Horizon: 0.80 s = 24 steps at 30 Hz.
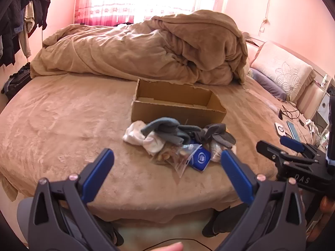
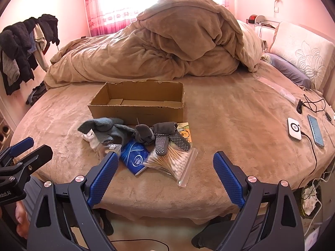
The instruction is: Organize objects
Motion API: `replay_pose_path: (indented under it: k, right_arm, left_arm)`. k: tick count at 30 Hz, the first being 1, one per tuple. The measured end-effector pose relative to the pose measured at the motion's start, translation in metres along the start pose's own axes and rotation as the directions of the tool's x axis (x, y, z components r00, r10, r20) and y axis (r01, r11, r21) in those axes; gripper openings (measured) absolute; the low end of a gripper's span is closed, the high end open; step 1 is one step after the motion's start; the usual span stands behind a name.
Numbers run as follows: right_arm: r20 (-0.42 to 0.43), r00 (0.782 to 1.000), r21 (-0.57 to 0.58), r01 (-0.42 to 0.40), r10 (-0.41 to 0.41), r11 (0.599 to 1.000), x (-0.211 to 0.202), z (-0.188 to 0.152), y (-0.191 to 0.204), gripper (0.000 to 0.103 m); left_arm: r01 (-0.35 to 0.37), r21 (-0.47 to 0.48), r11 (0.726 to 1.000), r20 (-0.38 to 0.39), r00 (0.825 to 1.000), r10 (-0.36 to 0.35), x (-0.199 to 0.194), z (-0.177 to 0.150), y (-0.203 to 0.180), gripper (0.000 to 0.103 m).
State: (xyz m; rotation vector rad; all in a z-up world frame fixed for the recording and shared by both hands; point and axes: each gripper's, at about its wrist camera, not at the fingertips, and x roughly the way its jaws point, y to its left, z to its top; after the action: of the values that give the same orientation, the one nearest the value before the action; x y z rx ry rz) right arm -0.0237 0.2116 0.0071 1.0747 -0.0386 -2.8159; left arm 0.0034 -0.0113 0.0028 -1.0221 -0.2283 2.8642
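Both hand-held grippers [image 1: 167,171] [image 2: 165,167] gape before sock pile [image 2: 134,133]

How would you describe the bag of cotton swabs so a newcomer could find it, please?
On the bed, an open cardboard box has a small pile in front. At the pile's right edge lies the bag of cotton swabs, the only clear zip bag of white-tipped sticks, partly under dotted grey socks.

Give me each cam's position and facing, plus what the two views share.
Left wrist: on the left gripper, open, facing across the bed at the cardboard box; right gripper at the right edge, a fingertip at the bottom.
Right wrist: on the right gripper, open, facing the same box and the cotton swab bag; left gripper at the left edge.
Shared: box, sock pile, blue packet, duvet.
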Motion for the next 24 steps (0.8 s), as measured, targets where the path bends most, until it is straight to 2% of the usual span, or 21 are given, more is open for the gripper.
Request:
replay_pose_path:
  k: [24]
  right_arm:
    - [-0.002,1.0,0.01,-0.006,0.007,1.0,-0.0003,0.0014,-0.0016,0.094]
  left_arm:
    - [0.004,-0.015,1.0,-0.007,1.0,-0.005,-0.001,0.0024,-0.0007,0.102]
